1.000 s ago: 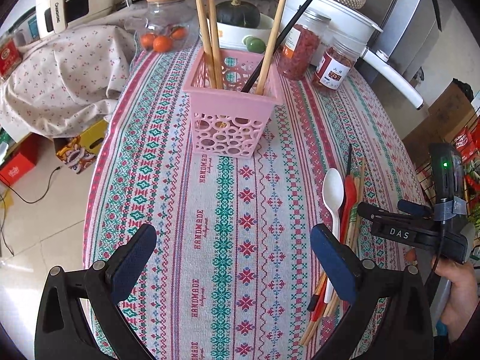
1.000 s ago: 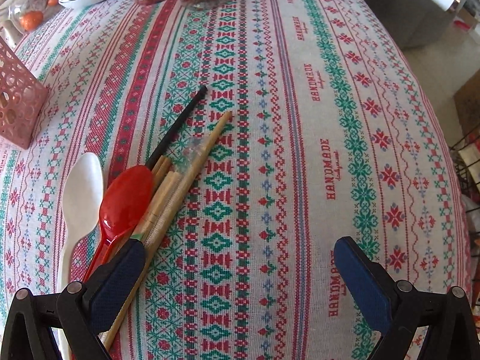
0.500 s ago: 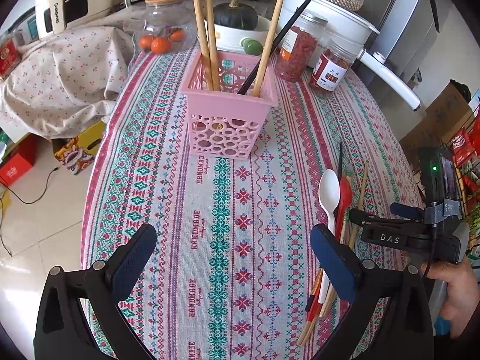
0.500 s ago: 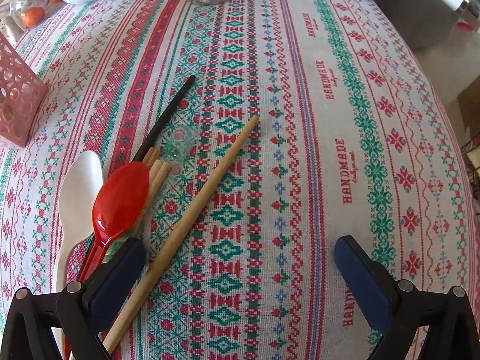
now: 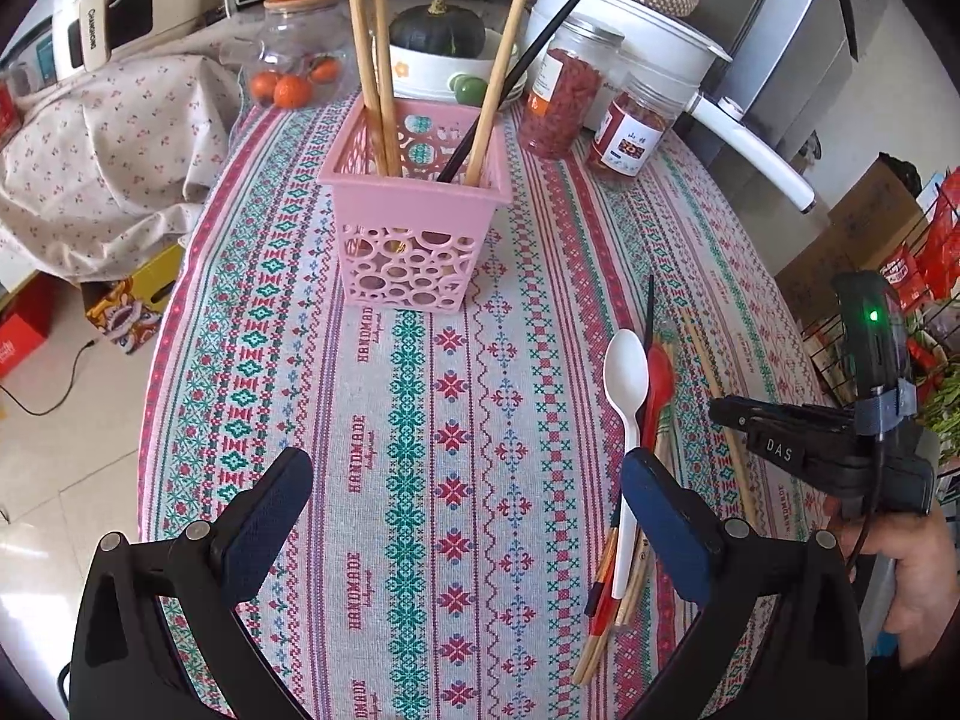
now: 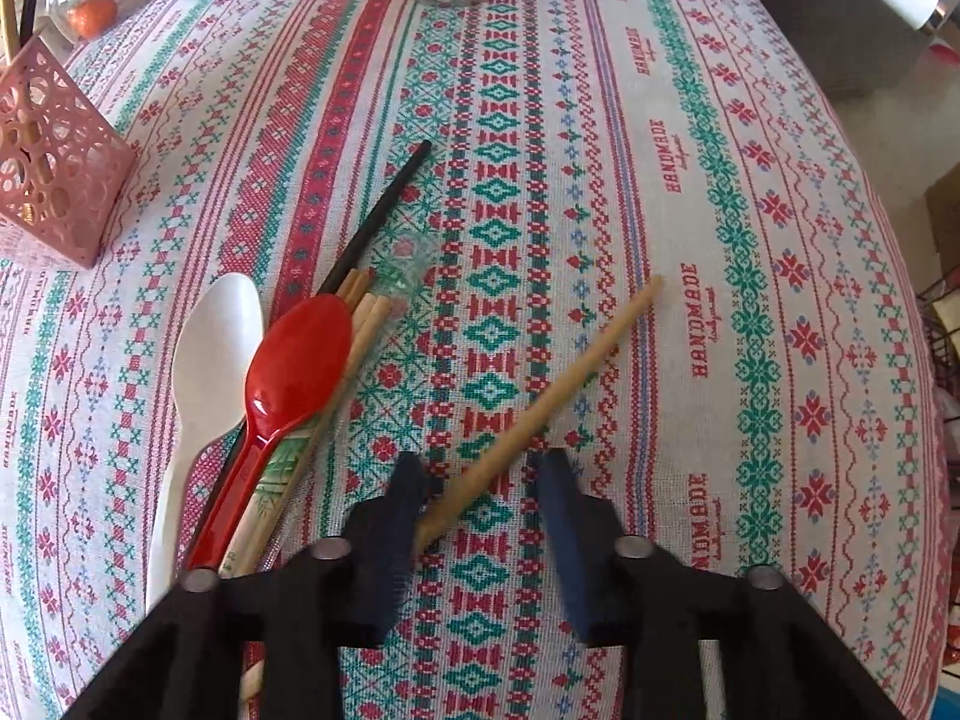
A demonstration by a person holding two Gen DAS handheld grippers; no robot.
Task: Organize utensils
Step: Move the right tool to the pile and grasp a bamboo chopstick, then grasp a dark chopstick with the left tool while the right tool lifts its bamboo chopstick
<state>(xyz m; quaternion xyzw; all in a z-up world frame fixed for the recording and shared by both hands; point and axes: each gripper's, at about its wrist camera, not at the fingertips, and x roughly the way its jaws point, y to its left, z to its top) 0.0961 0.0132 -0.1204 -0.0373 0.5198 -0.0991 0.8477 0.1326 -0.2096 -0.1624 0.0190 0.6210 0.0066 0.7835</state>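
Wooden chopstick (image 6: 540, 408), pulled clear of the spoon pile on the surface, now lies between the right claw (image 6: 480, 480) jaws, which have just been closing without yet visibly pinching it, readying a lift toward the pink basket (image 5: 414, 228); left claw (image 5: 462, 510) hangs released.

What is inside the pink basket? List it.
Three wooden chopsticks and one black chopstick stand leaning in the pink basket. Its wall hides most of their lower ends and the basket's floor.
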